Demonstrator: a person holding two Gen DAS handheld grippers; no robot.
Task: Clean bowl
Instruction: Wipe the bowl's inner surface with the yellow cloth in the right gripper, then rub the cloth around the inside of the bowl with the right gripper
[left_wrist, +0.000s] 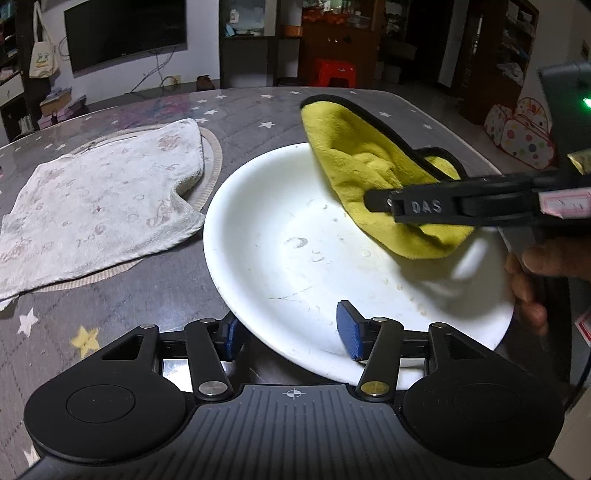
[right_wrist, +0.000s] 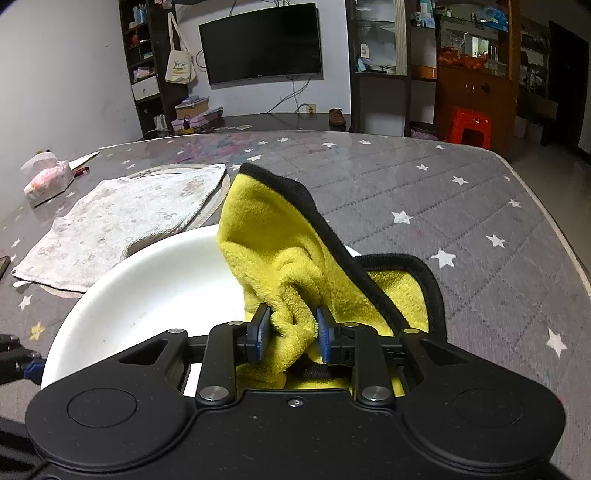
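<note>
A wide white bowl (left_wrist: 295, 236) sits on the grey starred table, with water drops on its inside. My left gripper (left_wrist: 291, 332) straddles its near rim, one blue pad outside and one inside, holding the rim. My right gripper (right_wrist: 291, 332) is shut on a yellow cloth (right_wrist: 280, 236) with black edging, over the bowl's right side (right_wrist: 155, 280). In the left wrist view the right gripper (left_wrist: 380, 201) comes in from the right and presses the yellow cloth (left_wrist: 362, 158) on the bowl's far right inside.
A white patterned towel (left_wrist: 99, 206) lies on a round mat left of the bowl; it also shows in the right wrist view (right_wrist: 122, 225). A tissue pack (right_wrist: 48, 181) lies at the table's far left. The table edge (right_wrist: 546, 206) runs along the right.
</note>
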